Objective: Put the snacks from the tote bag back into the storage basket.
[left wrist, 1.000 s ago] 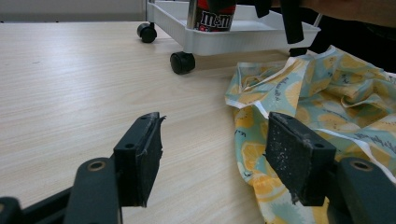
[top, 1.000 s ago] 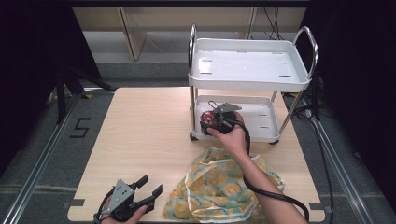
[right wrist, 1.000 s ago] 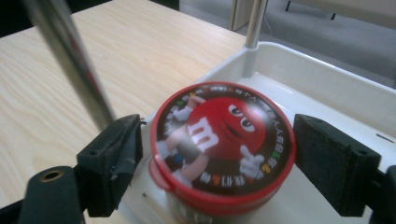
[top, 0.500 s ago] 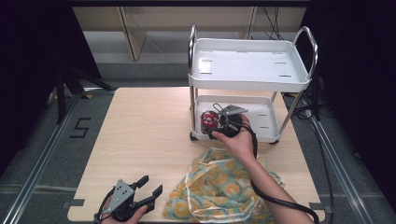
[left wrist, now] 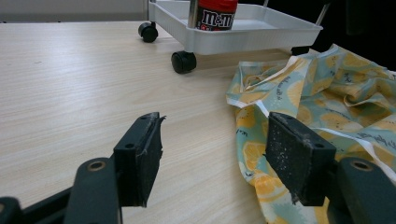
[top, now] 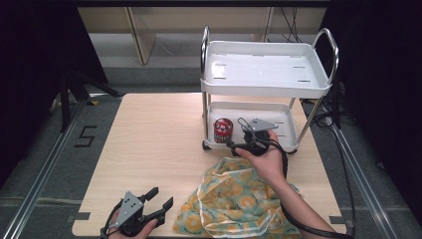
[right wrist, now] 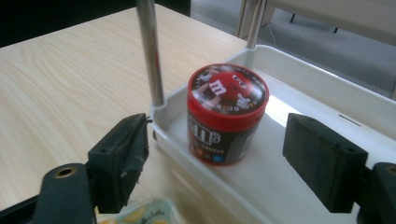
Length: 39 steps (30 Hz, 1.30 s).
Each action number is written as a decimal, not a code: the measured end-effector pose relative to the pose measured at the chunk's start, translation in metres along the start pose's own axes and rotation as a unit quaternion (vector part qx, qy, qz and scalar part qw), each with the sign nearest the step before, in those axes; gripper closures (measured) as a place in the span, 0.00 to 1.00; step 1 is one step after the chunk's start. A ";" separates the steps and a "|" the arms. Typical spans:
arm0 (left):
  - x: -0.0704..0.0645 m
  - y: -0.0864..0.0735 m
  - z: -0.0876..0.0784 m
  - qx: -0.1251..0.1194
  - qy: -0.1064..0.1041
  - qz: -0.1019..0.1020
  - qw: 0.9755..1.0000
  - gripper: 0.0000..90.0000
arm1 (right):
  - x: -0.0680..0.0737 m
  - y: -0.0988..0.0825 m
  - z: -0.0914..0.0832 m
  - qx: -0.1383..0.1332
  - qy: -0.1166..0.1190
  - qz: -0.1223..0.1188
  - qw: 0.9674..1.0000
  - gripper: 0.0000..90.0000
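Right gripper view gives me my right gripper [right wrist: 215, 154] with its jaws spread wide and nothing between the pads; the red tub [right wrist: 227, 113] stands upright just beyond them, apart from both, roughly centred in the gap. It sits on the bottom shelf of the cart [right wrist: 299, 182], close to the near corner, right beside the chrome post [right wrist: 149, 51] that rises from that corner. Its round red lid faces up and the dark label wraps the side. From the high view I see the same right gripper [top: 249, 137] held by my right hand [top: 266, 159] at the front edge of the lower shelf, with the tub [top: 223, 130] just to its left on that shelf. The white cart [top: 266, 84] has an upper shelf that looks bare, and it stands on the far right part of the wooden table [top: 149, 144]. My right forearm lies over a yellow and green patterned cloth [top: 234, 204] bunched on the table near the front edge. My left gripper [top: 152, 204] rests low at the near left corner of the table, jaws wide apart and holding nothing. In the left gripper view its pads [left wrist: 140, 154] hover over bare wood, with the cloth [left wrist: 327, 93] spreading just under and beyond the right pad, and a black caster [left wrist: 183, 61] of the cart farther off.
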<state>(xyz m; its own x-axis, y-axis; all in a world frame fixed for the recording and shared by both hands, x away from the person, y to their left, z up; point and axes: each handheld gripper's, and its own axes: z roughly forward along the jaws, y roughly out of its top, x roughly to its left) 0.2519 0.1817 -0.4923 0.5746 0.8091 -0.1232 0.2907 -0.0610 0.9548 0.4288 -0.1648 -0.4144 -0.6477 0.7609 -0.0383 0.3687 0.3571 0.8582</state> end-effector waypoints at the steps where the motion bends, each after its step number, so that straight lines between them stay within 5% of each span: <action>1: 0.000 0.000 0.000 -0.001 0.000 -0.001 1.000 0.40 | 0.002 -0.002 -0.003 0.005 0.007 0.006 1.000 0.27; 3: -0.001 0.000 -0.002 0.008 0.009 -0.008 1.000 0.40 | 0.001 -0.007 -0.011 -0.003 0.010 -0.010 1.000 0.28; 15: -0.002 0.000 -0.001 0.010 0.015 -0.012 1.000 0.40 | 0.000 -0.031 -0.043 0.004 -0.004 -0.003 1.000 0.29; 22: -0.003 0.000 0.000 0.012 0.018 -0.016 1.000 0.40 | 0.002 -0.050 -0.062 0.005 -0.005 0.026 1.000 0.29; 23: -0.003 0.000 0.000 0.012 0.018 -0.016 1.000 0.40 | 0.000 -0.052 -0.063 -0.001 -0.007 0.011 1.000 0.29; 26: -0.001 -0.001 0.002 0.001 0.004 -0.001 1.000 0.40 | 0.002 -0.060 -0.068 0.002 -0.008 0.022 1.000 0.29; 39: -0.003 -0.001 0.001 0.012 0.014 -0.012 1.000 0.40 | 0.009 -0.092 -0.078 0.007 0.011 0.031 0.999 0.29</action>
<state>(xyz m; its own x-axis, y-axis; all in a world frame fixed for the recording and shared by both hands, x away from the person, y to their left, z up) 0.2503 0.1783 -0.4934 0.5461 0.8260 -0.1393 0.3236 -0.0547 0.9446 0.3368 -0.2334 -0.4539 -0.6371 0.7704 0.0260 0.4175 0.3166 0.8517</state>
